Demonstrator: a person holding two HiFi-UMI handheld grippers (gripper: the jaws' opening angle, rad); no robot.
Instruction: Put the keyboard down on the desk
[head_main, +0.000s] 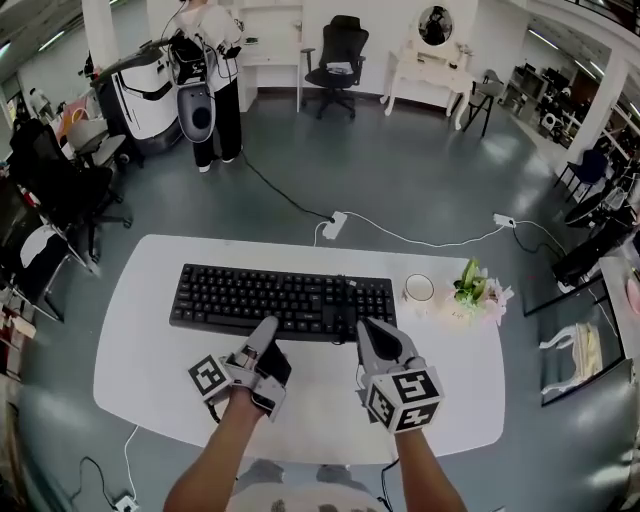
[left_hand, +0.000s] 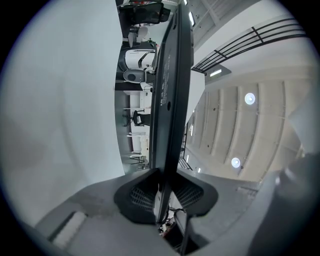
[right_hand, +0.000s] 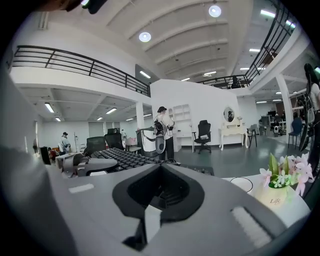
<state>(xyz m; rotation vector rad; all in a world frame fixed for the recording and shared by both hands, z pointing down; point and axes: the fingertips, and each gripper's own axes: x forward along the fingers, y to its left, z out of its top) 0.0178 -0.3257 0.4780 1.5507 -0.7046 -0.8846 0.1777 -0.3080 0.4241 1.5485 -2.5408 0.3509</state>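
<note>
A black keyboard (head_main: 285, 298) lies lengthwise across the middle of the white desk (head_main: 150, 350). My left gripper (head_main: 265, 338) is rolled on its side at the keyboard's front edge. In the left gripper view the keyboard (left_hand: 170, 75) runs edge-on between the pads of my left gripper (left_hand: 162, 192), which is shut on it. Its underside faces the desk (left_hand: 50, 125), and a strip of room shows between them. My right gripper (head_main: 368, 335) points at the front edge further right. In its own view my right gripper (right_hand: 159, 192) has its jaws together with nothing between them, and the keyboard (right_hand: 125, 159) lies ahead to the left.
A white cup (head_main: 419, 288) and a small pot of flowers (head_main: 478, 290) stand to the right of the keyboard. A power strip (head_main: 333, 224) with cables lies on the floor beyond the desk. A person (head_main: 215, 70) and an office chair (head_main: 340, 55) are far back.
</note>
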